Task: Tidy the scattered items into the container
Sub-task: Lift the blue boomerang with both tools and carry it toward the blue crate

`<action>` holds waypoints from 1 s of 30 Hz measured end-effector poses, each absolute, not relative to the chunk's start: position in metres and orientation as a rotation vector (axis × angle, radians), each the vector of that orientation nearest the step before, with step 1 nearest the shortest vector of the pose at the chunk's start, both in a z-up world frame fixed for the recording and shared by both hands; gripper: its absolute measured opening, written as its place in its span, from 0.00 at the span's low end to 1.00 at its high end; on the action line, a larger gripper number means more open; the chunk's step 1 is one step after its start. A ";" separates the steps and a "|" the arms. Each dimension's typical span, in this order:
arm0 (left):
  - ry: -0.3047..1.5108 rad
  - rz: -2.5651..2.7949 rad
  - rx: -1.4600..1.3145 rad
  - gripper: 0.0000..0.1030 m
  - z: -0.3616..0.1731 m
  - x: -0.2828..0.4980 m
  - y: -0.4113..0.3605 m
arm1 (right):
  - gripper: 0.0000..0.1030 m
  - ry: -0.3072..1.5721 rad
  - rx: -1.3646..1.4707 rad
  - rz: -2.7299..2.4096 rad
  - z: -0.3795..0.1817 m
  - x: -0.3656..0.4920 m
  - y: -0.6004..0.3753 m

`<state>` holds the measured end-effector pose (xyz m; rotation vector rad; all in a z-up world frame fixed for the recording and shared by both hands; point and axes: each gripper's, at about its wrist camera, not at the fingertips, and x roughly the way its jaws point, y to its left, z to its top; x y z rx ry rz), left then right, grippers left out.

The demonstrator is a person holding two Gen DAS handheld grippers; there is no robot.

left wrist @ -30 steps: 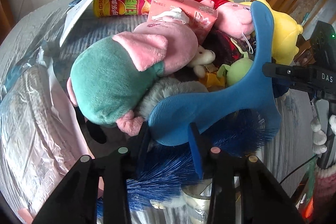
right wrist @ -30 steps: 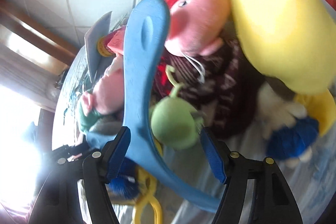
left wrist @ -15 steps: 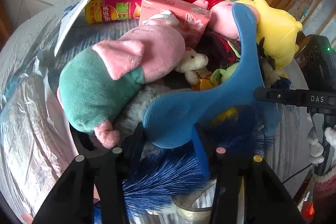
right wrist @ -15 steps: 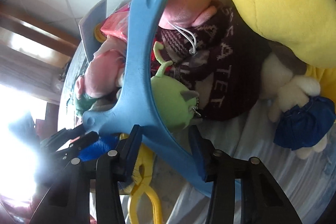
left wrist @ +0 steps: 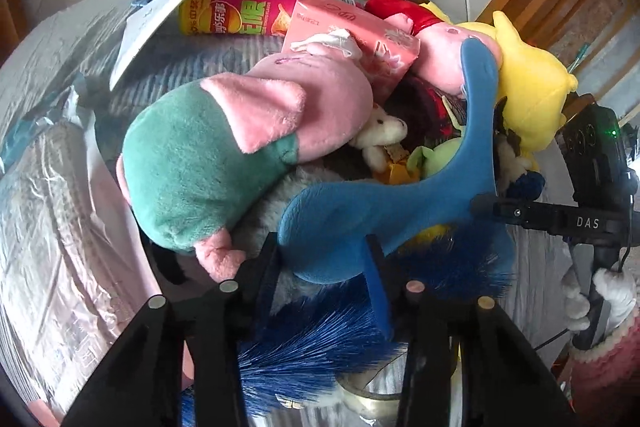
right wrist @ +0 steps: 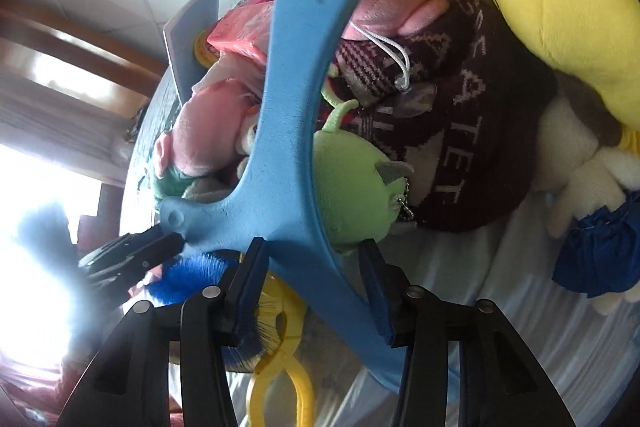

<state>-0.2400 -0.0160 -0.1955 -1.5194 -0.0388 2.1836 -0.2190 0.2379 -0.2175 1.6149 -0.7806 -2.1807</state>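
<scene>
A blue plastic brush [left wrist: 360, 219] with three curved arms and dark blue bristles [left wrist: 312, 343] lies across a heap of soft toys. My left gripper [left wrist: 324, 269] has its pads against the brush's rounded lobe, and its jaws are opening slightly. My right gripper [right wrist: 312, 271] clasps another arm of the same brush [right wrist: 288, 147], with its jaws also opening a little. A green plush [right wrist: 352, 191] presses against its right finger. In the left wrist view the right gripper [left wrist: 560, 219] comes in from the right. I cannot make out the container.
The heap holds a pink and green plush [left wrist: 224, 155], a pink tissue box [left wrist: 360, 39], a crisp tube [left wrist: 236, 17], a yellow plush [left wrist: 532, 87], a dark knitted hat [right wrist: 460, 131] and a white doll in blue [right wrist: 592, 207]. A yellow plastic handle [right wrist: 280, 379] lies under the brush.
My right gripper went from wide apart to closed on the brush arm and sank lower toward the heap. The left gripper kept its place on the lobe.
</scene>
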 end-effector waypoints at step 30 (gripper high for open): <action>0.007 2.465 -1.237 0.22 -0.099 -0.152 -0.074 | 0.43 -0.412 1.464 -2.262 -0.143 -0.176 0.158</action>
